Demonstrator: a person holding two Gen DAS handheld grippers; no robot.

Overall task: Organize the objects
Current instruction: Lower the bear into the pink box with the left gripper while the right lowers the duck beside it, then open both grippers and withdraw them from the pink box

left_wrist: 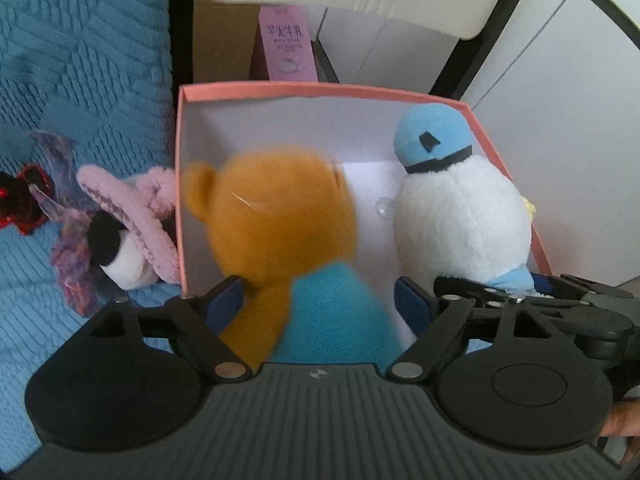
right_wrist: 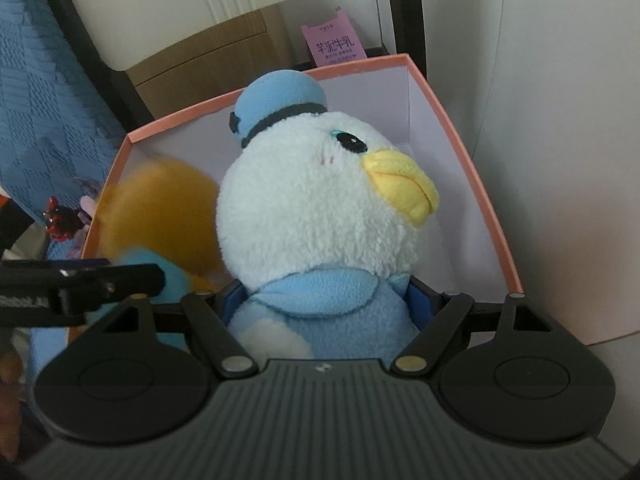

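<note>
A pink box (left_wrist: 320, 89) with a white inside stands open in front of me; it also shows in the right wrist view (right_wrist: 472, 168). My left gripper (left_wrist: 320, 304) is open, and a brown bear in a teal shirt (left_wrist: 276, 216) sits blurred between its pads over the box. My right gripper (right_wrist: 324, 300) is shut on a white duck plush (right_wrist: 316, 216) with a blue hat and yellow beak, held over the box. The duck shows at the right in the left wrist view (left_wrist: 460, 216). The bear shows blurred at the left in the right wrist view (right_wrist: 160, 216).
A pink and white plush (left_wrist: 132, 220), a purple fluffy toy (left_wrist: 72, 272) and a red and black toy (left_wrist: 24, 204) lie on the blue bedspread (left_wrist: 80, 60) left of the box. Behind stand a cardboard box (left_wrist: 224, 40), a pink carton (left_wrist: 286, 44) and a chair frame (left_wrist: 468, 32).
</note>
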